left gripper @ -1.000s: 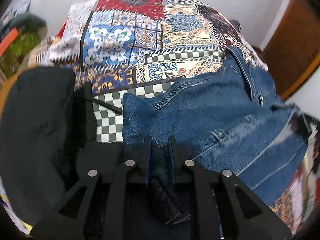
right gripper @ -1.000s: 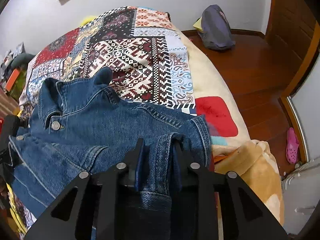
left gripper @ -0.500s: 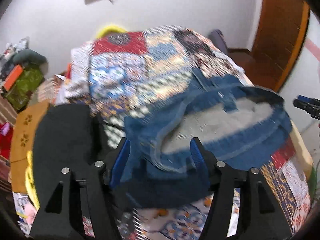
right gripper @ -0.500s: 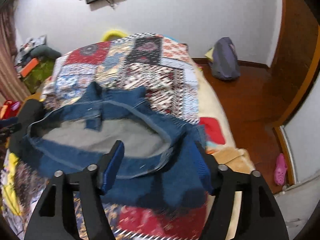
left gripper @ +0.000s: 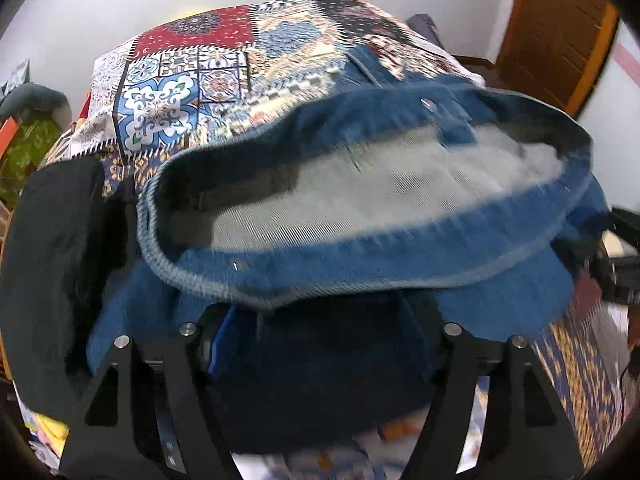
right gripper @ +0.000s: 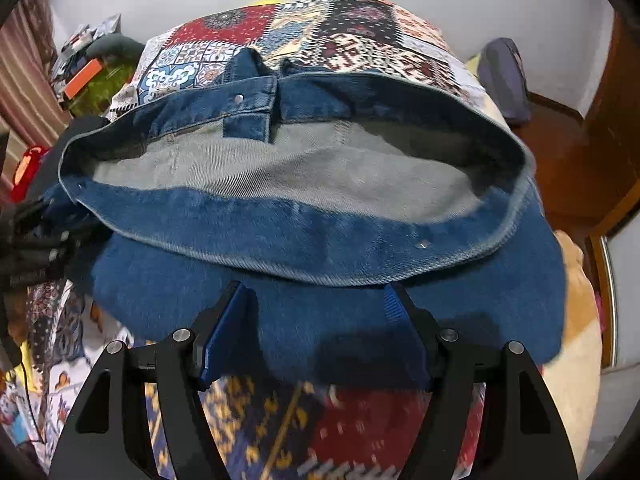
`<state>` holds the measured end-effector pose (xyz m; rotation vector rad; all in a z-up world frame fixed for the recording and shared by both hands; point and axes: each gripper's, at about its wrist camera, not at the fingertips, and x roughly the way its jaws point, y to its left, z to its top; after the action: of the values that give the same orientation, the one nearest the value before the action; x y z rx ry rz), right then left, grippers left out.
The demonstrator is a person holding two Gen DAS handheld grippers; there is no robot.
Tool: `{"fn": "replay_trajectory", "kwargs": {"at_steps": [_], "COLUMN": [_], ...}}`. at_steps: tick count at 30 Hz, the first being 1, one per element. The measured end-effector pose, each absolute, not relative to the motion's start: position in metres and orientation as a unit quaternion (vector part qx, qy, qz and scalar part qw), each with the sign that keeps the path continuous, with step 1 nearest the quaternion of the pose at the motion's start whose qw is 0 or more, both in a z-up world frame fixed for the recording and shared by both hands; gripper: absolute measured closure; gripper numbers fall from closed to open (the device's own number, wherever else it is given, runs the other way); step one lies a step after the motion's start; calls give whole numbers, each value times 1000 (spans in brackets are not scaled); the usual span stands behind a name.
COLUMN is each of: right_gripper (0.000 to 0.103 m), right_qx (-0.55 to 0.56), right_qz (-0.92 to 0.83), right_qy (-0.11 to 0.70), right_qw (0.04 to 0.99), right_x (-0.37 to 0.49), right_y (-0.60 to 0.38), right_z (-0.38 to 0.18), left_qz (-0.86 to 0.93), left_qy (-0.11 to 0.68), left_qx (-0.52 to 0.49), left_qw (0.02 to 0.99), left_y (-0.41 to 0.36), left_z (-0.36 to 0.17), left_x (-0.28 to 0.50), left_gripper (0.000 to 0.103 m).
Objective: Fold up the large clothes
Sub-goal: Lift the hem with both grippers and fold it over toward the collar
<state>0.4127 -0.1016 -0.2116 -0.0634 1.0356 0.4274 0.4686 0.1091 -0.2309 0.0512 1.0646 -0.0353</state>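
Note:
A blue denim jacket lies on the patchwork bedspread with its hem gaping toward me, showing the grey inside. It also shows in the left wrist view, blurred. My right gripper is open, fingers apart just above the near edge of the denim, holding nothing. My left gripper is open too, its fingers spread over the jacket's near fold. The tip of the right gripper shows at the right edge of the left wrist view.
A black garment lies left of the jacket. Clutter with an orange box sits at far left. A grey backpack rests on the wooden floor at right, near a brown door.
Both grippers were shut on the jacket's corners a second ago. They have opened, let the denim drop, and pulled back; the jacket now lies with its hem open toward me.

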Motion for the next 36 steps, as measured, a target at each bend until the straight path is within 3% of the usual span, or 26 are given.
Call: {"fn": "replay_trajectory", "kwargs": {"at_steps": [7,11,16,24,33,35,36], "right_gripper": [36,36,36,36,35,19,18], "right_qx": [-9,37,15,-19,-58,-42,-34], "right_qz": [158,157,191,240,200,193,186], "right_qy": [457,423,399,421,471,473,471], "right_qw": [875,892,897,875,857,859,862], "right_x": [495,512,484,445,438,437,436], "right_y": [-89,-95,-81,-55,-60,-73,-82], "right_z": [-174,-134,-117,-146,-198,-204,-205], "left_qz": [72,55,38,-17,-37,-30,-26], "left_qy": [471,437,439,473,529,506,502], "left_qx": [2,-47,-31,-5,-9,8,15], "left_qw": [879,896,897,881,848,862,864], "left_y": [153,172,164,126,95,94,94], "left_z": [-190,-157,-152,-176,-237,-239,-239], "left_x": [547,545,525,486,465,457,454], "left_gripper": [34,34,34,34,32,25,24]}}
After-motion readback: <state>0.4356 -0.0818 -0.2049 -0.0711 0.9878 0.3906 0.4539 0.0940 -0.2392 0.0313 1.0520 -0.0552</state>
